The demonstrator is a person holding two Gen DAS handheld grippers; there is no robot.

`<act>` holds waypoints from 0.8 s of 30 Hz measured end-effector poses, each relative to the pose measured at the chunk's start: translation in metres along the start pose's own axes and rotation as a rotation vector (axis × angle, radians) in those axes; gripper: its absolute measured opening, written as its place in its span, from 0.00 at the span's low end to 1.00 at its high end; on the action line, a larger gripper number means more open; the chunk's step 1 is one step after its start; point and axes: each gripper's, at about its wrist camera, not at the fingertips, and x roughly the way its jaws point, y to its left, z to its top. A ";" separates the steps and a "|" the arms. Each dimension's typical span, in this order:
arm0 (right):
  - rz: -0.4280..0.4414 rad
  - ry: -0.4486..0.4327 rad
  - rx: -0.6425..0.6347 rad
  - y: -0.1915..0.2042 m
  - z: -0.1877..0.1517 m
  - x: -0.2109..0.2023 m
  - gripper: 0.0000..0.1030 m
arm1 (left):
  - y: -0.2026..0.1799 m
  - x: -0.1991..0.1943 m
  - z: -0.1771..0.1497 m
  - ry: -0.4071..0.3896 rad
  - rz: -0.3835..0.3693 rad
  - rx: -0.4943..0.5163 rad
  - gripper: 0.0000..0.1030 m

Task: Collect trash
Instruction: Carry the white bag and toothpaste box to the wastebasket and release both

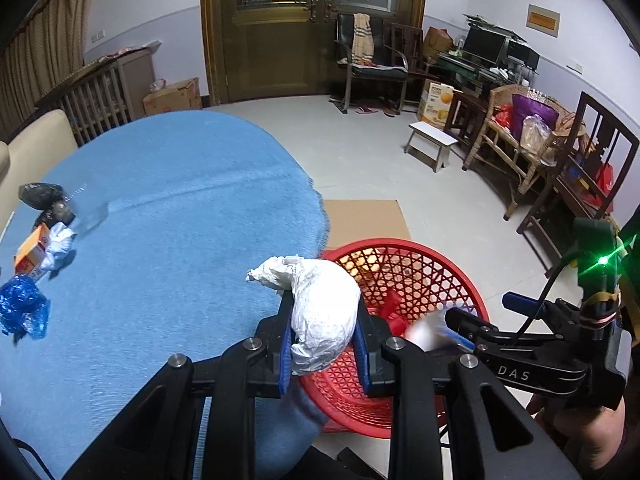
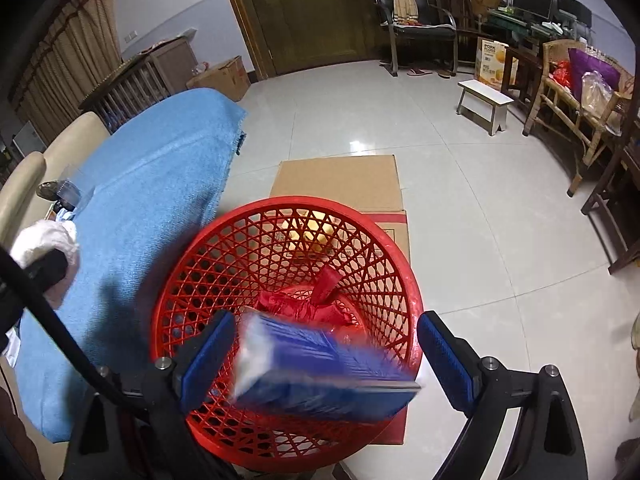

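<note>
Here our left hand-held gripper (image 1: 324, 330) clamps a crumpled white wad (image 1: 320, 312) at the table (image 1: 168, 184) edge, while our right hand-held gripper (image 2: 326, 354), lettered "DAS", gapes wide around a blurred blue box (image 2: 316, 376) over the red basket (image 2: 224, 256). Farther off, a carton (image 2: 490, 62) reads "PORK FLOSS".

My left wrist camera looked steeply down along my fingers from close above the near edge of the blue-covered table (image 1: 160, 184). My right one hung close over the red basket (image 2: 400, 280), facing likewise. Both shared the basket (image 1: 460, 280), the table's edge, the floor and the far door (image 1: 276, 40).
</note>
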 end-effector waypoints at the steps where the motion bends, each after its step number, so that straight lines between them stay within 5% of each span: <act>1: 0.002 -0.003 0.002 -0.001 0.000 -0.001 0.91 | -0.002 0.003 0.000 0.008 -0.007 0.001 0.26; 16: -0.013 -0.082 0.102 -0.038 0.009 -0.030 0.91 | -0.048 0.044 -0.004 0.099 -0.090 0.095 0.28; 18: -0.014 -0.085 0.115 -0.043 0.008 -0.032 0.91 | -0.050 0.048 -0.003 0.109 -0.099 0.091 0.42; 20: -0.011 -0.086 0.121 -0.046 0.009 -0.032 0.91 | -0.050 0.048 -0.003 0.107 -0.099 0.081 0.70; 24: -0.001 -0.085 0.120 -0.046 0.008 -0.032 0.91 | -0.046 0.043 -0.003 0.092 -0.092 0.076 0.70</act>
